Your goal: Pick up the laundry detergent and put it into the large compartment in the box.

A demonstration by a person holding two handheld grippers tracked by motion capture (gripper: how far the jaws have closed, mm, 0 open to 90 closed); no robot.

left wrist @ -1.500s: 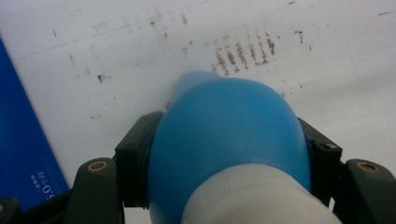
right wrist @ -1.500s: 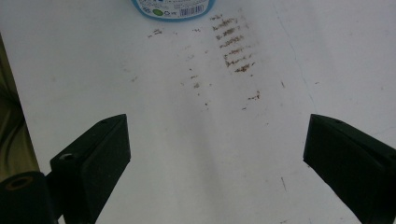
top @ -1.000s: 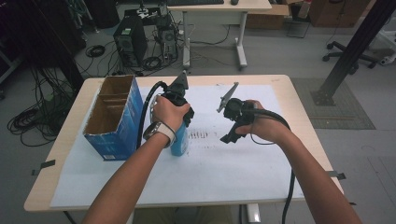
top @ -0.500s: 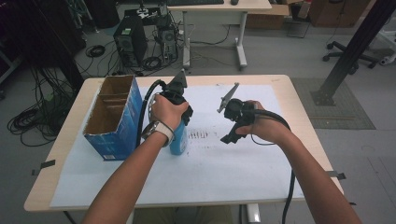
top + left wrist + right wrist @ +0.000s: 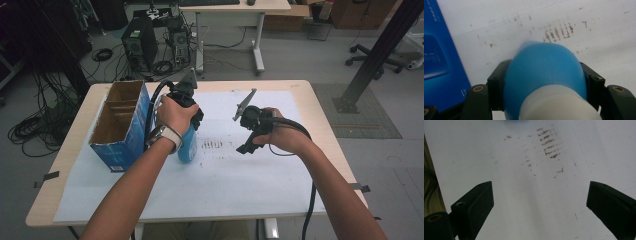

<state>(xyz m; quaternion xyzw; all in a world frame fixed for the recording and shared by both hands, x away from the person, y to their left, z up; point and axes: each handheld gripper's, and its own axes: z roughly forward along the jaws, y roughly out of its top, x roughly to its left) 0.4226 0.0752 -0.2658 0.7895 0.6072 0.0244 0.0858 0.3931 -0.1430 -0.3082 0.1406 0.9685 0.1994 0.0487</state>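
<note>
On the white paper sheet (image 5: 240,185), just at the three o'clock side of the blue carton (image 5: 120,132), stands the blue bottle (image 5: 546,67) with its white cap (image 5: 559,105). The left gripper (image 5: 544,82) pinches its rounded shoulder, one jaw at nine o'clock and one at three. The plastic looks smooth and somewhat squeezable, likely light, so a hold low on the shoulder, just beneath the cap, seems safest against slipping. The right gripper (image 5: 539,202) hangs over bare paper, jaws spread and holding nothing.

A lab or workshop: a computer tower (image 5: 136,42), tangled floor cables (image 5: 30,132) and desks (image 5: 235,7).
</note>
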